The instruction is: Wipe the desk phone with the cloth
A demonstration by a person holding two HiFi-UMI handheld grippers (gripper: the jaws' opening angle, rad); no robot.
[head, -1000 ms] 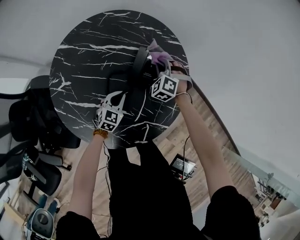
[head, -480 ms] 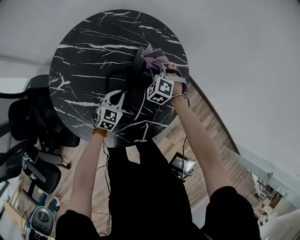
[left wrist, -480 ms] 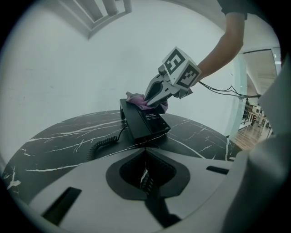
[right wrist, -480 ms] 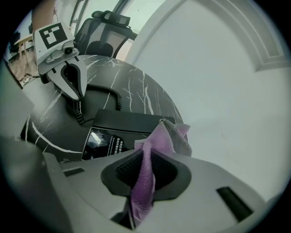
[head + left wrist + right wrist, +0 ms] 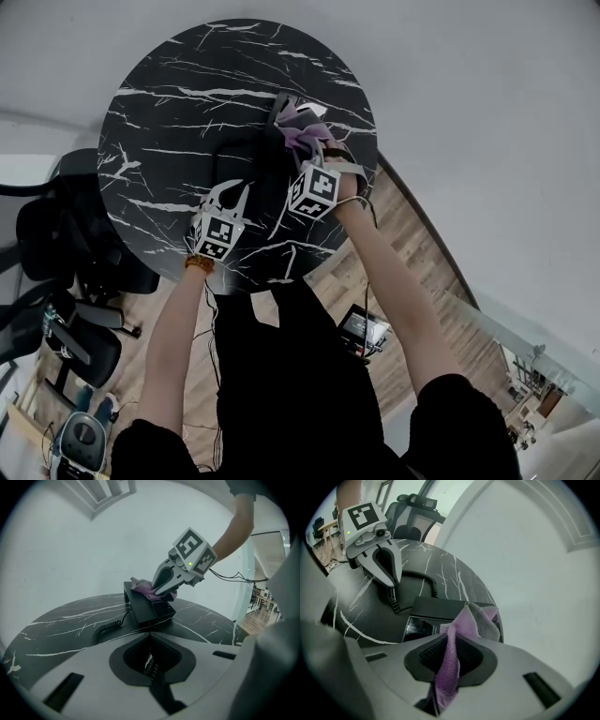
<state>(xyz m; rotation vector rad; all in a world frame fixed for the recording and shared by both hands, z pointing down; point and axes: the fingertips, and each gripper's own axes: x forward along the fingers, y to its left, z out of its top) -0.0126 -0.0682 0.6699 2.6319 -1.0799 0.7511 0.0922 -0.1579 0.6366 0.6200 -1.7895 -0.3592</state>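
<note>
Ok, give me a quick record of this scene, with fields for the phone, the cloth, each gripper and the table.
phone: black desk phone standing on the table, coiled cord trailing from it
cloth: purple cloth, lying on the top of the phone
right gripper: right gripper shut on the cloth, holding it against the phone
left gripper: left gripper shut, empty, near the cord, off the phone
table: round table, black with white veins
</note>
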